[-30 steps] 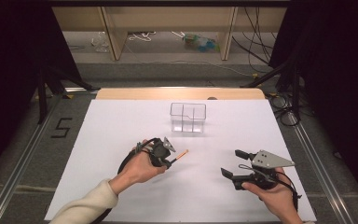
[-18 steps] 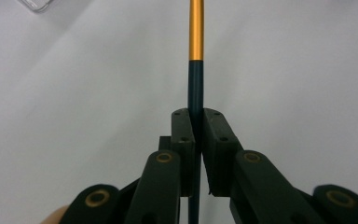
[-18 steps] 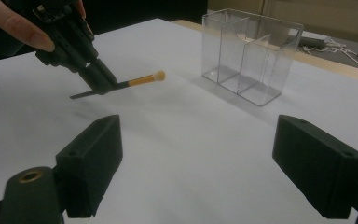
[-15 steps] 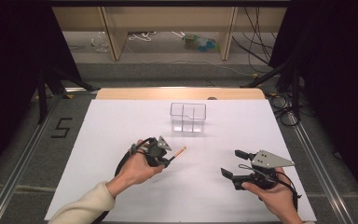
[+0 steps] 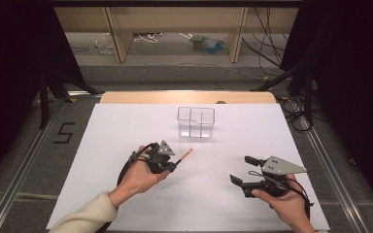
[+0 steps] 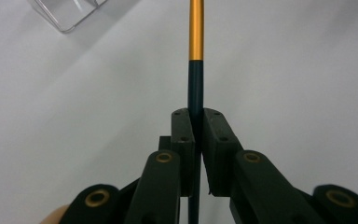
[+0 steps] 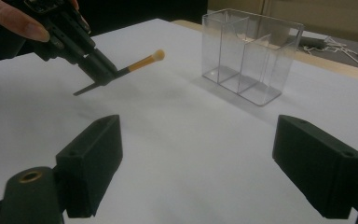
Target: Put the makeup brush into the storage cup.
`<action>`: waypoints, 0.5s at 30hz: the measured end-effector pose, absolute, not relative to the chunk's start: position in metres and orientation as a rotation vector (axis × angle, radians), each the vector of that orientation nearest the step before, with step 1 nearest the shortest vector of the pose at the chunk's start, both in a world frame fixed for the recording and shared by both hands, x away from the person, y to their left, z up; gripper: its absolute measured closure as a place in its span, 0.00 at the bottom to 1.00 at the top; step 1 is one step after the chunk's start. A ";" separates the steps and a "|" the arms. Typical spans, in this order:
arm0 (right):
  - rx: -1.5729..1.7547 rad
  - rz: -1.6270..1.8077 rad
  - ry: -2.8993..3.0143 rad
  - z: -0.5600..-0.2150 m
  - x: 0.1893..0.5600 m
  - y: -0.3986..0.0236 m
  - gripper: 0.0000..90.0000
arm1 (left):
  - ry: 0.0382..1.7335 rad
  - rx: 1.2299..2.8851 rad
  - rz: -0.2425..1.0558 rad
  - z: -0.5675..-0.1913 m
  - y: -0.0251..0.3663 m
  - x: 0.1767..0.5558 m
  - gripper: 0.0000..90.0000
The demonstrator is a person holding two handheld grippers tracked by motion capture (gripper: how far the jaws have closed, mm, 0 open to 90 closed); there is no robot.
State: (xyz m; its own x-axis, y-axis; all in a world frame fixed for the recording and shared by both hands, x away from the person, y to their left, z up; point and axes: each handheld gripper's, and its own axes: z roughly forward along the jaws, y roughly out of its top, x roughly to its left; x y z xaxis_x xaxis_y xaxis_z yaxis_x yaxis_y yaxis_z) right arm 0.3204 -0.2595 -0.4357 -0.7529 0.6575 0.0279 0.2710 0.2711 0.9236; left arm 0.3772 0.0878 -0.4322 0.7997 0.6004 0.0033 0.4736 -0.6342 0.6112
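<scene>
My left gripper [image 5: 173,163] is shut on the dark handle of a thin brush [image 5: 185,155] with an orange-gold section and a pale tip. It holds the brush tilted just above the white table sheet [image 5: 121,126], tip toward a clear compartmented organizer [image 5: 196,121]. In the left gripper view both pads [image 6: 182,133] press on the handle of the brush [image 6: 196,42], which runs straight ahead. My right gripper [image 5: 240,170] rests at the near right, open and holding nothing. Its view looks between its jaws [image 7: 205,154] at the left gripper [image 7: 98,63], the brush [image 7: 142,60] and the organizer [image 7: 249,56].
A wooden strip [image 5: 184,97] edges the far side of the sheet. Metal rails [image 5: 24,165] run along both sides of the table. Cables and shelf legs lie on the floor beyond. A corner of the organizer [image 6: 67,11] sits at the upper left of the left gripper view.
The left hand has shifted a little, and the brush tip now points slightly farther toward the organizer. The right gripper has stayed put.
</scene>
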 end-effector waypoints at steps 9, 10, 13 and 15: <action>0.841 1.482 2.179 -0.436 0.321 -0.260 0.19 | 0.794 2.351 0.287 -0.431 0.088 0.376 0.93; 0.841 1.481 2.179 -0.436 0.321 -0.260 0.19 | 0.794 2.349 0.293 -0.431 0.088 0.376 0.93; 0.845 1.489 2.172 -0.437 0.321 -0.259 0.19 | 0.794 2.345 0.299 -0.431 0.088 0.376 0.93; 0.854 1.491 2.177 -0.436 0.321 -0.259 0.19 | 0.804 2.326 0.294 -0.431 0.088 0.376 0.93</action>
State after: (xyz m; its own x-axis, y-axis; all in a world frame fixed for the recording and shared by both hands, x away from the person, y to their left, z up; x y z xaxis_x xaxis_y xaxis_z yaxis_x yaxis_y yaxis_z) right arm 0.3206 -0.2586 -0.4363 -0.7496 0.6608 0.0377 0.2740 0.2579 0.9265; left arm 0.3756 0.0883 -0.4309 0.7868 0.6173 -0.0004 0.4712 -0.6001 0.6464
